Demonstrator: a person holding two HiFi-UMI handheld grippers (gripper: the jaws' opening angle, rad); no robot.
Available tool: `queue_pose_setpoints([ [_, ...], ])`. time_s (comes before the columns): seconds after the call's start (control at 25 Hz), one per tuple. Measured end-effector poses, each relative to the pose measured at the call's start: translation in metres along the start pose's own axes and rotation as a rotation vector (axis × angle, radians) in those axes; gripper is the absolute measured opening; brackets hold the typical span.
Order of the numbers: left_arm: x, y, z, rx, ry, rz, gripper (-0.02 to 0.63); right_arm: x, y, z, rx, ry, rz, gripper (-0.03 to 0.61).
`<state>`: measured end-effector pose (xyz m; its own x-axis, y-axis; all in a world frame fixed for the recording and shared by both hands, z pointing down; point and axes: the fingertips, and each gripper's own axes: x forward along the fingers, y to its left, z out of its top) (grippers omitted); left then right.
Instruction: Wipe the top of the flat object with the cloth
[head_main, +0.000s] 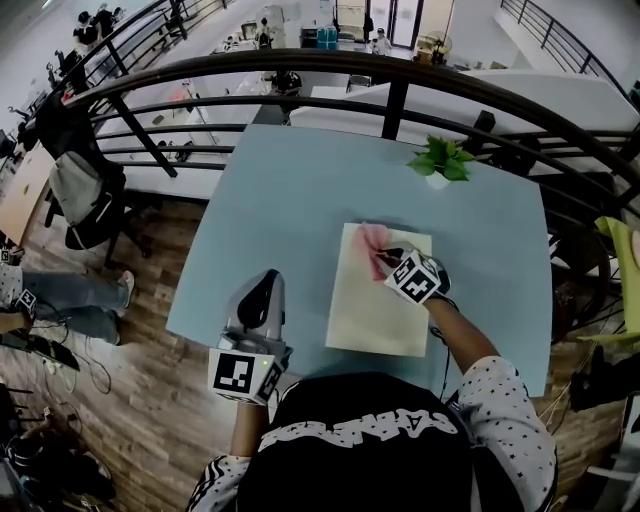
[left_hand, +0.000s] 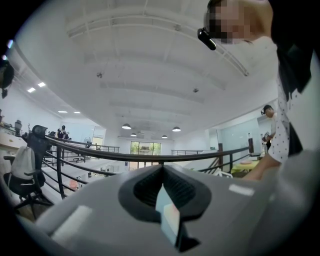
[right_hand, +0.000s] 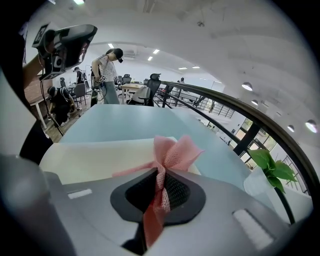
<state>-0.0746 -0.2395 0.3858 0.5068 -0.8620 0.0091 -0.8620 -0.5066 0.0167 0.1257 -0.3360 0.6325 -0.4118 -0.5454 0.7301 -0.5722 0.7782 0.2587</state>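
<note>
On a mezzanine over a bright open office, a pale blue table stands against a dark curved railing, with wood floor off to 9 o'clock. A cream board lies flat on the table, a little toward 3 o'clock of its middle. A small green plant sits at 1 o'clock from the board, well apart from it. A black chair stands on the floor at 9 o'clock, beyond the table's edge.

The pink cloth lies bunched on the board's 12 o'clock end. The right gripper reaches in from 5 o'clock on an outstretched arm in a dotted sleeve, held low over the board. Its jaws are pinched on the cloth, which fans out past the tips and trails back between the pads.

The left gripper is held at 8 o'clock from the board, at the table's near edge, touching nothing. It tilts upward toward the ceiling, and its jaws are pressed together with nothing in them.
</note>
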Motion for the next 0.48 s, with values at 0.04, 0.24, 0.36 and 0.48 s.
queue_pose_setpoints([
  [0.04,0.0,0.0,0.0,0.0,-0.008,-0.002,0.0,0.0,0.002,-0.001,-0.001,0.001,0.006,0.025],
  [0.24,-0.001,-0.001,-0.004,-0.011,0.004,-0.016,0.0,-0.003,0.019,-0.004,-0.006,0.001,0.026,0.025],
  [0.36,-0.003,-0.002,-0.003,-0.005,-0.013,-0.031,0.0,-0.007,0.027,-0.005,-0.008,0.006,0.024,0.025],
  [0.48,-0.003,-0.006,-0.004,-0.018,0.0,-0.047,0.0,-0.012,0.036,-0.004,-0.011,0.009,0.034,0.025],
])
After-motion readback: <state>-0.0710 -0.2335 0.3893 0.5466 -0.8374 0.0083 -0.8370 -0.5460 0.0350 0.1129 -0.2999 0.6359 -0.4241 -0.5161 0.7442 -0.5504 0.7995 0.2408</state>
